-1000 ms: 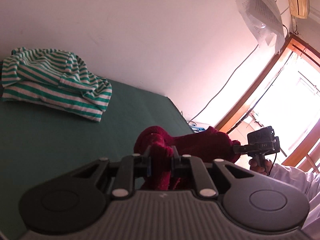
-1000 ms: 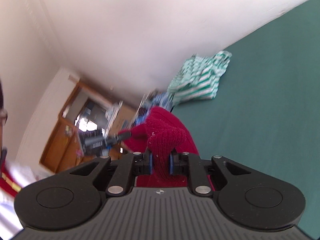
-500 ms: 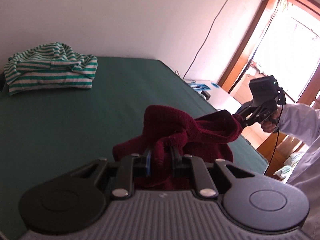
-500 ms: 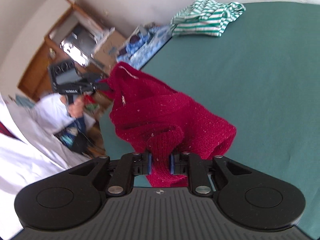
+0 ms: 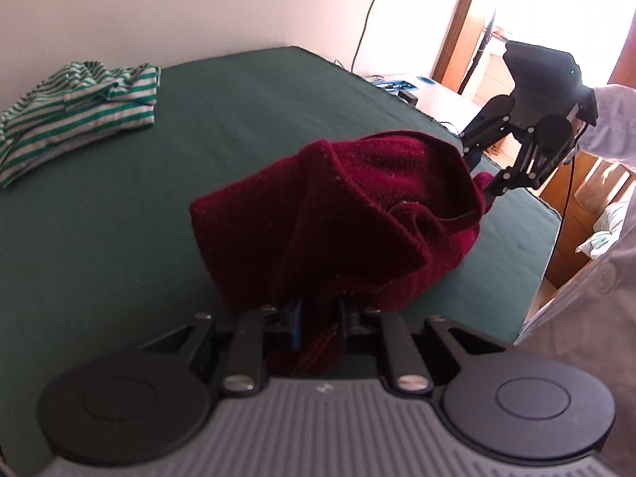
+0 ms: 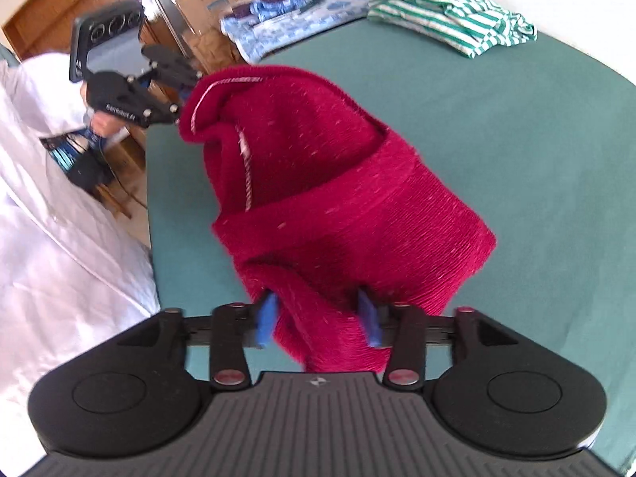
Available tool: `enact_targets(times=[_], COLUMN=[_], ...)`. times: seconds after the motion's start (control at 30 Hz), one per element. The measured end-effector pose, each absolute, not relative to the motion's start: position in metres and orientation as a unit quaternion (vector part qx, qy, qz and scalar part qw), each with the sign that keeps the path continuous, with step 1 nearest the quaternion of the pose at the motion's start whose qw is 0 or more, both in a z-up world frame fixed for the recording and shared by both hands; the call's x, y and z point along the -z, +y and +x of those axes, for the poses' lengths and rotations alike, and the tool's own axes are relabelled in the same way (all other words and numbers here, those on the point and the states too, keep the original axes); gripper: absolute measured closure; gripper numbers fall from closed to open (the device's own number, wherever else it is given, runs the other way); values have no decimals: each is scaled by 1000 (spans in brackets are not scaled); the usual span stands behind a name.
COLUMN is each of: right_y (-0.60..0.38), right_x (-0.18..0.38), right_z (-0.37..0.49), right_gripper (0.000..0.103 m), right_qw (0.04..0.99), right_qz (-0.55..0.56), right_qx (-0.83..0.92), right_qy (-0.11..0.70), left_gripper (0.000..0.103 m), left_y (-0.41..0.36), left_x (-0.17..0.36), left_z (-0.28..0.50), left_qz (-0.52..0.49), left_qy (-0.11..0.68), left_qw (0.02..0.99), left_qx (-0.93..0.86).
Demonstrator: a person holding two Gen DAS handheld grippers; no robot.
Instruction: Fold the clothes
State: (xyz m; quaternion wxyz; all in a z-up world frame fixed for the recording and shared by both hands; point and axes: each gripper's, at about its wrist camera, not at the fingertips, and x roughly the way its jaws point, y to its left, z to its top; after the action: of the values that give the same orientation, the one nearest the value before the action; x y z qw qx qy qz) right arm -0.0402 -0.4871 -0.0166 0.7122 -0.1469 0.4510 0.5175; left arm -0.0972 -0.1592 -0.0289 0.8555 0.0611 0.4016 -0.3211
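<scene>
The red knit garment [image 6: 338,183] is held up over the green surface [image 6: 536,167], pinched by the left gripper [image 5: 320,320]; the right gripper [image 6: 318,320] is spread wider around it. At one o'clock, a striped shirt [image 6: 449,12] is lying folded by the white wall [image 5: 198,4].

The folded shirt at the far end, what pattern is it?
Green and white stripes. The folded shirt shows best in the right wrist view.

A knitted garment [image 5: 338,214] hangs above the table [image 5: 119,218] between the left tool [image 5: 320,318] and right tool [image 6: 318,320], with a folded shirt [image 5: 75,115] lying at the table's far side.
</scene>
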Motion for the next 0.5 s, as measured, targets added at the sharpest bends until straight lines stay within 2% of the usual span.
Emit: enact_targets(times=[0.13,0.23,0.27,0.3,0.33,0.4,0.47,0.5], right_y=[-500,-497,-485,-472,-454,-418,-399,-395], right_x=[-26,-62,-63,-63,-53,-32,-4,6], right_z=[-56,-74,-78,-83,-86,-93,-92,-92], right_gripper=[49,40,33,32,34,48,76,76], right_qw=[744,774,774,774,772,768,759,763], right_qz=[-133,-105,-94,-87,-110,-157,-194,-206], right_qx=[-502,-514,-528,-541,-540,-536,-520,-508], right_qy=[421,355,336,318,317,315,341,343], left_gripper=[88,88,88,87,87,87,87,87], left_y=[-161,-163,-164,-164,-164,-163,-161,-160], left_x=[28,26,25,25,25,24,21,19], left_z=[-96,-95,-96,-96,-96,-97,-100,-102], left_qz=[88,100,103,107,111,111,112,112], left_qy=[401,398,398,398,397,397,395,393], left_qw=[852,850,848,847,846,845,846,846], left_qx=[326,330,334,336,338,339,341,342])
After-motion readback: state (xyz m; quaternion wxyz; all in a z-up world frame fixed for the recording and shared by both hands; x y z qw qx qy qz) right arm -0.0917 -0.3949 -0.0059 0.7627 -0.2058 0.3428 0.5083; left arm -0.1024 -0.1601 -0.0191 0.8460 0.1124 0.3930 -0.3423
